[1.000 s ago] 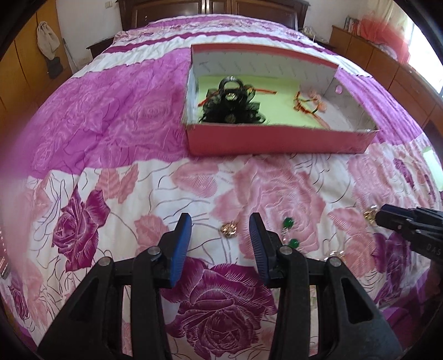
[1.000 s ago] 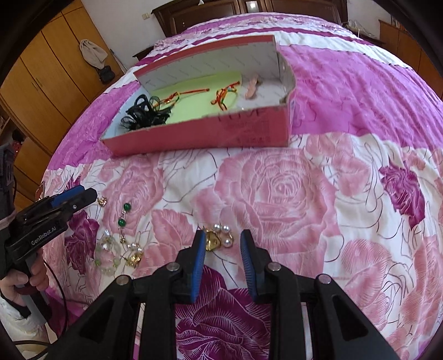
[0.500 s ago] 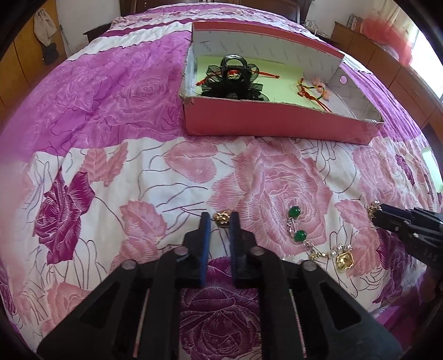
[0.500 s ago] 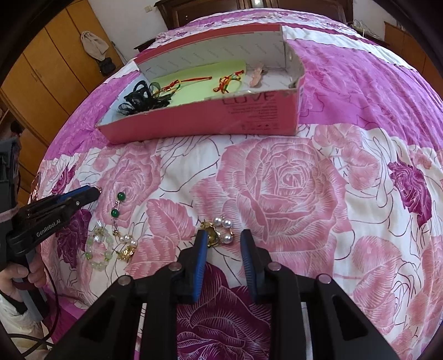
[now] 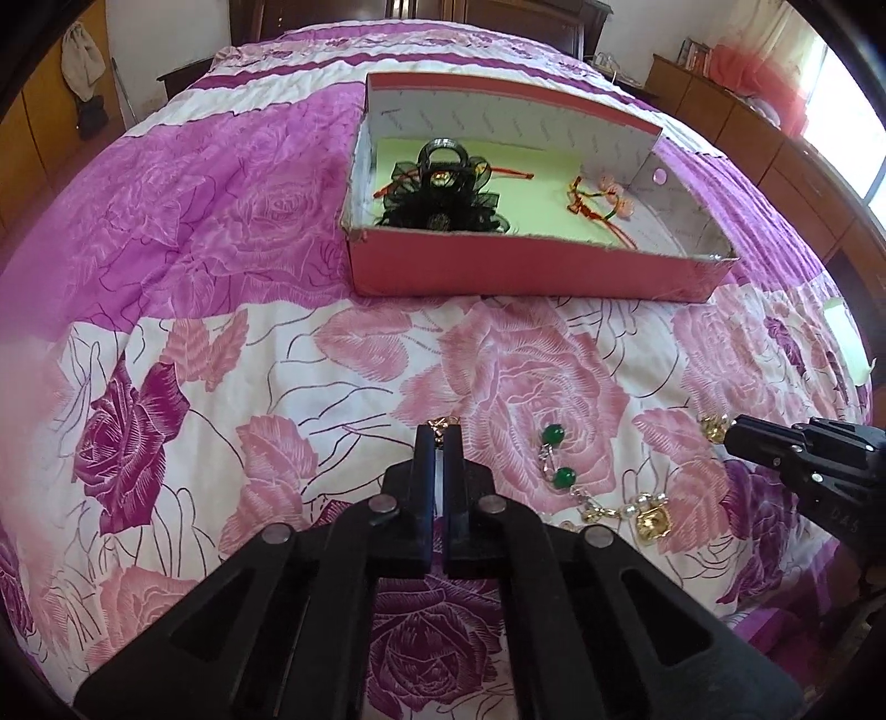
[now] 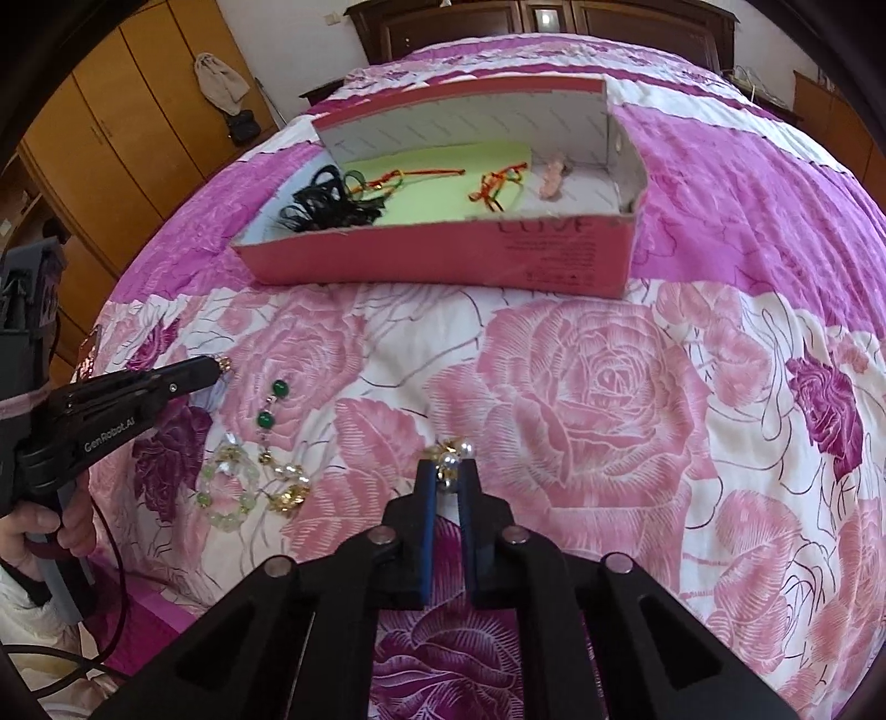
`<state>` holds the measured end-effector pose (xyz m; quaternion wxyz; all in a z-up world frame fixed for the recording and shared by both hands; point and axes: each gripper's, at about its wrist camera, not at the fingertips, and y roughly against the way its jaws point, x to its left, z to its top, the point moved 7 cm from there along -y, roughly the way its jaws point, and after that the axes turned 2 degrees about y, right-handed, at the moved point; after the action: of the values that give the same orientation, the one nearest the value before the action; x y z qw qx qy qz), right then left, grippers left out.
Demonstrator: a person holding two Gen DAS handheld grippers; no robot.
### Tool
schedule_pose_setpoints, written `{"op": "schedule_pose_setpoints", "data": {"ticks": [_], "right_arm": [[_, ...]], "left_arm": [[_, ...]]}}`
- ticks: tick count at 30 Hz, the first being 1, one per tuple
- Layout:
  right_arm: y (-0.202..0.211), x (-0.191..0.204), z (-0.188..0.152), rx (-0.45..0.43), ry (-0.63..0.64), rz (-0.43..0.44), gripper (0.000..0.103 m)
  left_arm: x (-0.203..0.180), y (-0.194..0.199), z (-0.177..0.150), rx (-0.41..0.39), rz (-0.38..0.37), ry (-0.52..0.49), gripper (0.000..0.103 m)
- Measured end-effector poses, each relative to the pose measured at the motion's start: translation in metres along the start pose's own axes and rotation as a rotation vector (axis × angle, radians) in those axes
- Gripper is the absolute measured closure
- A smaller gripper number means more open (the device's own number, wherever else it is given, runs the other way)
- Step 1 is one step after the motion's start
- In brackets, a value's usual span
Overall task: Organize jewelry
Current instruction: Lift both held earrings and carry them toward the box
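Observation:
My left gripper point(image 5: 439, 437) is shut on a small gold earring point(image 5: 441, 426) on the bedspread; it also shows in the right wrist view point(image 6: 213, 366). My right gripper point(image 6: 447, 471) is shut on a gold and pearl earring point(image 6: 453, 454); it also shows in the left wrist view point(image 5: 731, 435). A green bead earring point(image 5: 554, 457) and a gold pearl piece point(image 5: 648, 515) lie between them. A pale green bead bracelet point(image 6: 227, 490) lies by them. The pink box point(image 5: 526, 271) holds a black bow hair clip point(image 5: 443, 191) and red cord bracelets point(image 5: 592, 199).
The bed has a pink and purple rose bedspread point(image 5: 221, 221). Wooden wardrobes point(image 6: 111, 122) stand to the left and a dark headboard point(image 6: 554, 22) behind. Low wooden cabinets point(image 5: 747, 122) run along the right wall.
Both grippers closed: the left on the small gold earring, the right on the gold and pearl earring. Both moved slightly forward over the bedspread.

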<state>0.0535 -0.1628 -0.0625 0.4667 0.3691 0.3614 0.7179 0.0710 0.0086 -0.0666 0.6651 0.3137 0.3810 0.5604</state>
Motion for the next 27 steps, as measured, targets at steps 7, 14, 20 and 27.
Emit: {"op": "schedule_pose_setpoints", "data": {"ticks": [7,14,20,27], "right_arm": [[0.011,0.003,0.007,-0.037,0.007,0.011,0.094],[0.026,0.006,0.014,-0.087,0.015,0.02,0.094],[0.036,0.011,0.023,-0.151,0.036,0.013,0.094],[0.046,0.017,0.034,-0.235,0.059,0.004,0.094]], "left_arm": [[-0.008,0.013,0.008,-0.039,-0.023,-0.008,0.103],[-0.014,0.025,0.013,-0.073,-0.048,-0.013,0.103],[-0.018,0.034,0.019,-0.115,-0.071,-0.011,0.103],[-0.02,0.044,0.026,-0.175,-0.071,-0.016,0.103]]}}
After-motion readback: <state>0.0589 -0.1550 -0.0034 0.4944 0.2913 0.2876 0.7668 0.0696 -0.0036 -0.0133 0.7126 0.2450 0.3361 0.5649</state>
